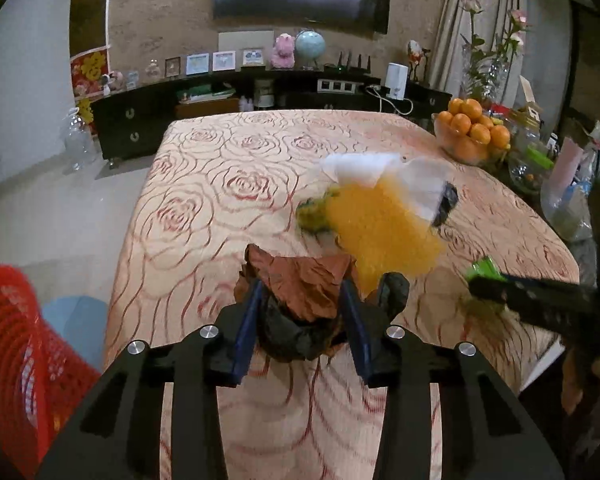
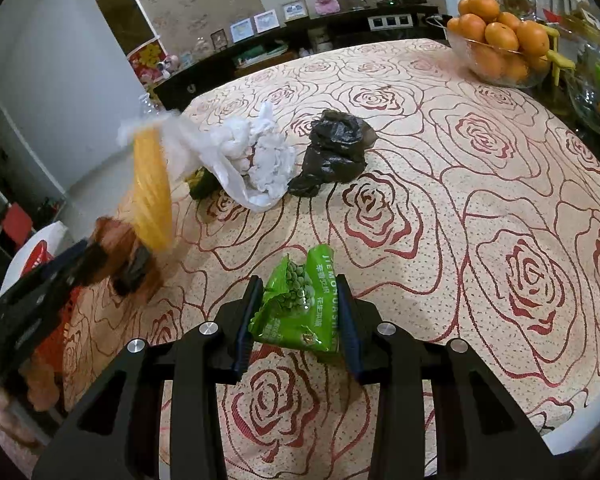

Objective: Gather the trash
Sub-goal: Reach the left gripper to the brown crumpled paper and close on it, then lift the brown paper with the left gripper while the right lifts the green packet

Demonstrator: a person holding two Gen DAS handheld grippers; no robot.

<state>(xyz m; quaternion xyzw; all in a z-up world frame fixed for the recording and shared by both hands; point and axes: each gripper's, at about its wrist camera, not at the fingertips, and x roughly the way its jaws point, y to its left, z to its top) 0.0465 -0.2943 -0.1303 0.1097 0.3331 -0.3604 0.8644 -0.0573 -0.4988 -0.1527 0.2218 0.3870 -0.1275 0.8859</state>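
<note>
Left gripper (image 1: 300, 320), left wrist view: jaws clamped on a crumpled brown-and-black wrapper (image 1: 300, 296) above the rose-patterned tablecloth (image 1: 204, 184); a yellow mesh bag (image 1: 380, 220) hangs blurred beyond it; red basket (image 1: 16, 344) at lower left, the likely bin. Right gripper (image 2: 298, 312), right wrist view: jaws pinched on a green snack packet (image 2: 296, 304); white tissue wad (image 2: 256, 156) and black plastic bag (image 2: 336, 148) lie farther back, uncollected. Advice: keep both grips firm and carry over the basket before releasing.

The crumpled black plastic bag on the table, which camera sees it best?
The right wrist view: the crumpled black plastic bag lies whole and sharp there. The left wrist view shows only a dark sliver behind blurred yellow and white wrapping.
</note>
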